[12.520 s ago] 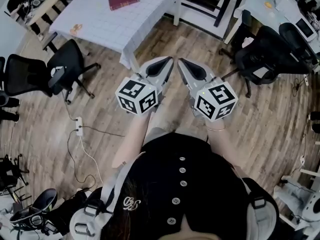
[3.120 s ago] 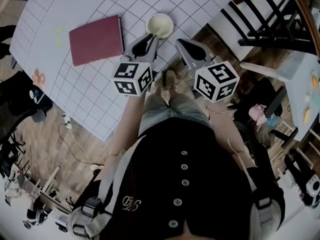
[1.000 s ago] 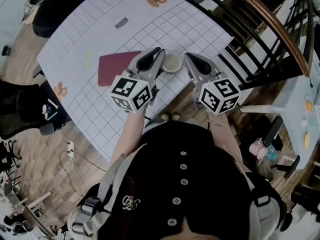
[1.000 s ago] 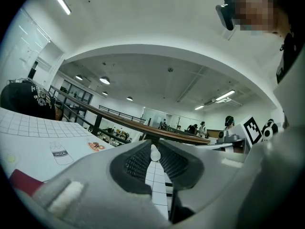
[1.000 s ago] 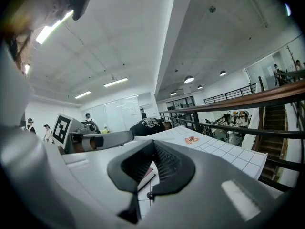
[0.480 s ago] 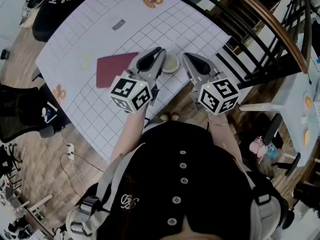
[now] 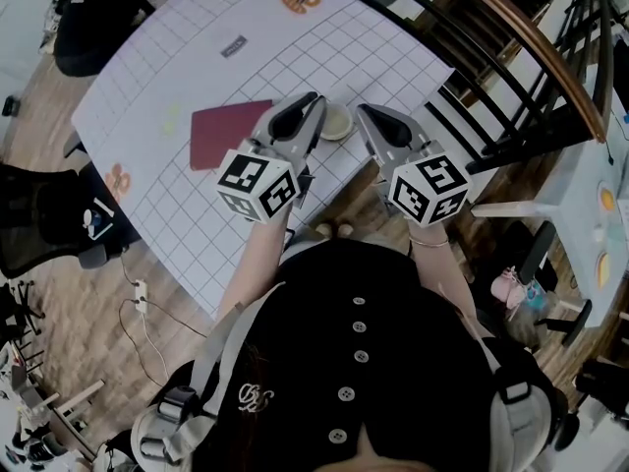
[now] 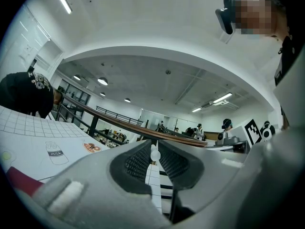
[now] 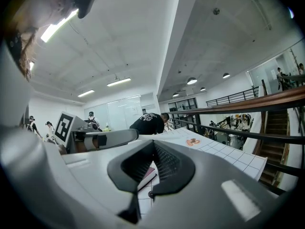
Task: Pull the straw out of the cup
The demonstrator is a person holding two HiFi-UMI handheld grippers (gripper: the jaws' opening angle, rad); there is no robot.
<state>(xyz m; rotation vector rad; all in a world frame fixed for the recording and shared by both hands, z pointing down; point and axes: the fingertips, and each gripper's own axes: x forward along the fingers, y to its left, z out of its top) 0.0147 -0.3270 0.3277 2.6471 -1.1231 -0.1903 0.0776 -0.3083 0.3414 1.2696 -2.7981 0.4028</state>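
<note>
A cream cup (image 7: 336, 123) stands near the front edge of the white gridded table (image 7: 177, 77). I cannot make out a straw in it. My left gripper (image 7: 314, 100) hovers just left of the cup, pointing level. Its jaws are drawn together to a thin slit and hold nothing. In the left gripper view a small white round thing (image 8: 155, 154) shows in that slit; I cannot tell what it is. My right gripper (image 7: 362, 112) hovers just right of the cup, shut and empty, with its tips meeting in the right gripper view (image 9: 153, 143).
A maroon book (image 7: 228, 134) lies left of the cup and shows again as the book (image 9: 145, 174). Small stickers (image 7: 303, 1) dot the table. A dark railing with a wooden handrail (image 7: 521, 57) runs right of the table. A black chair (image 7: 44, 214) stands on the left.
Over the earlier frames the person walked up to the table and the cup. In the last second both grippers stayed beside the cup, and only the head view shifted slightly.
</note>
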